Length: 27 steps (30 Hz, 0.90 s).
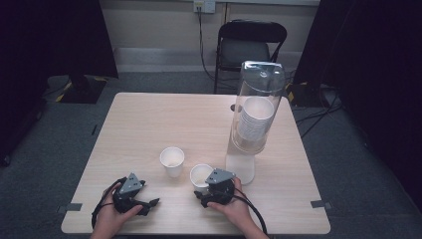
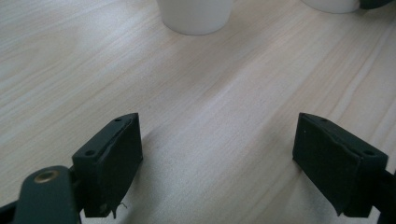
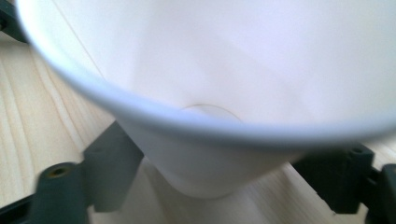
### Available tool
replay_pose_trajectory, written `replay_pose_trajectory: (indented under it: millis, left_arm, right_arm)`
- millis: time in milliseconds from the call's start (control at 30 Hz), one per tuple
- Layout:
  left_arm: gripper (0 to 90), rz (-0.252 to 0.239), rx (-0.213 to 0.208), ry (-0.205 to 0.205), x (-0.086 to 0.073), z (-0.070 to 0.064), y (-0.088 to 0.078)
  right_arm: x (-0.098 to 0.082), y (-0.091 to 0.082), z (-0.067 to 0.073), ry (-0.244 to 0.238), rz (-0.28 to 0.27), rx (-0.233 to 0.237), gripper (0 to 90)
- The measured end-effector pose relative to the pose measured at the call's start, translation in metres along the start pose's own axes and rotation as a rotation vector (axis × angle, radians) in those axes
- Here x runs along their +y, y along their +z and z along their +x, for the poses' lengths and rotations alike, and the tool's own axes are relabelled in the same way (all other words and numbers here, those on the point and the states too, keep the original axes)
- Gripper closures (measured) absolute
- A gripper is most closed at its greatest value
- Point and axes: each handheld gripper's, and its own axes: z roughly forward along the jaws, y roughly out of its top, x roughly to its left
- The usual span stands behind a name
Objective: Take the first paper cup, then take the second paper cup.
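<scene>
Two white paper cups stand upright on the light wood table (image 1: pixel 149 119). One cup (image 1: pixel 172 160) (image 2: pixel 195 16) is near the middle. The other cup (image 1: pixel 200 174) (image 3: pixel 224 84) stands between the jaws of my right gripper (image 1: pixel 204 187) (image 3: pixel 219 177); the jaws sit beside its lower wall with a little room, so the gripper is open. My left gripper (image 1: pixel 152 202) (image 2: pixel 217 154) rests low over the table at the front left, open, with bare wood between its pads. The rim of the second cup (image 2: pixel 331 4) shows at the top right of the left gripper view.
A tall clear cup dispenser (image 1: pixel 256 107) holding a stack of white cups stands on the right half of the table, just behind my right gripper. A black folding chair (image 1: pixel 251 42) is beyond the far edge. Bare wood lies across the left and far parts.
</scene>
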Motion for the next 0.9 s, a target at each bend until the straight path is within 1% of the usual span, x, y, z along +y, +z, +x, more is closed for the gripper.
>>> replay_pose_trajectory:
  millis: [33,67,100,133,167,200,267,300,400,533,633,833,900]
  left_arm:
    - [15.5,0.001,-0.001,0.002,0.0,0.0,0.0]
    - [15.5,0.001,-0.001,0.002,0.0,0.0,0.0]
    - [15.5,0.001,0.0,0.002,0.0,0.0,0.0]
    - [15.5,0.001,-0.001,0.002,0.0,0.0,0.0]
    - [15.5,0.001,-0.001,0.002,0.0,0.0,0.0]
    - [15.5,0.0,-0.001,0.002,0.0,0.0,0.0]
    - [15.5,0.001,-0.001,0.002,0.0,0.0,0.0]
    - [15.5,0.001,-0.001,0.002,0.0,0.0,0.0]
    - [15.5,0.001,-0.001,0.002,0.0,0.0,0.0]
    - [15.4,0.0,-0.001,0.001,0.0,0.0,0.0]
    - [15.4,0.0,-0.001,0.001,0.0,0.0,0.0]
    - [15.3,0.0,-0.001,0.002,0.0,0.0,0.0]
    - [15.4,0.0,-0.001,0.002,0.0,0.0,0.0]
  right_arm:
    - [0.0,-0.002,0.0,0.006,-0.005,-0.008,16.7]
    - [-0.001,-0.008,-0.002,0.017,-0.019,0.011,16.9]
    - [-0.001,-0.008,-0.002,0.017,-0.019,0.011,16.9]
    - [-0.001,-0.014,-0.004,0.014,-0.033,0.014,15.7]
    - [-0.001,-0.014,-0.004,0.014,-0.033,0.014,15.7]
    - [-0.002,-0.016,-0.004,0.019,-0.03,0.027,15.6]
    - [-0.004,-0.019,-0.006,0.021,-0.025,0.035,15.1]
    - [-0.006,-0.022,-0.007,0.025,-0.026,0.032,14.3]
    - [-0.01,-0.028,-0.011,0.027,-0.041,0.046,14.1]
    - [-0.014,-0.041,-0.017,0.052,-0.066,0.068,13.9]
    - [-0.018,-0.052,-0.024,0.077,-0.081,0.067,13.9]
    - [-0.028,-0.065,-0.039,0.104,-0.072,0.066,13.8]
    - [-0.031,-0.069,-0.044,0.106,-0.069,0.067,13.9]
